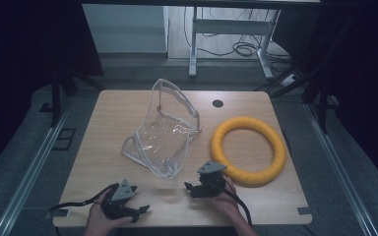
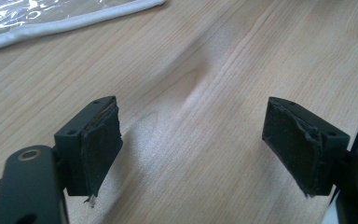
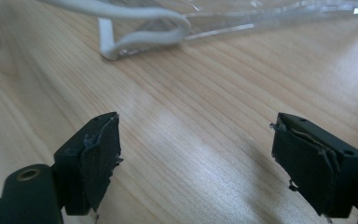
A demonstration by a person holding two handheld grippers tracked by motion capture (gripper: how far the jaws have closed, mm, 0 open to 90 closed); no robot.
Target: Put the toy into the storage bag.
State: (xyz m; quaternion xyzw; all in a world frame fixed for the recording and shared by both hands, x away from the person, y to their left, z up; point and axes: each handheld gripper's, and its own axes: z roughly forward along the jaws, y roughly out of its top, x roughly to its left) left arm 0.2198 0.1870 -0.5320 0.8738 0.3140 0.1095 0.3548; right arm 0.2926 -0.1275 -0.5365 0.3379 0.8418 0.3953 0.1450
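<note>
Clear plastic pouch (image 1: 163,132) with white piping near the middle of the tabletop (image 1: 113,113), its flap propped upright toward the far edge, base spread flat toward the near edge. Probably left standing open like this to offer a wide mouth for loading. Yellow ring (image 1: 248,150) flat beside it toward the right edge, close to the pouch but apart from it, a likely candidate for going in.

Left tongs (image 1: 139,212) low at the near edge, left of centre, held in a hand (image 1: 101,221); jaws spread wide, nothing between them. Right tongs (image 1: 191,189) just short of the pouch's near corner and beside the ring's near-left curve, held in the other hand (image 1: 226,199); jaws likewise at full spread, empty. Both apparently parked at the ready, neither touching pouch or ring.

From the high view: overall layout, ring, and a dark round hole (image 1: 218,103) near the far edge. From the left gripper view: worn, frayed pads (image 2: 100,140) over bare wood grain, with a strip of the pouch's white edge at top left. From the right gripper view: similar torn pads (image 3: 100,156), plus the pouch's piping looped at its corner, lying on the wood well ahead of the jaws.
</note>
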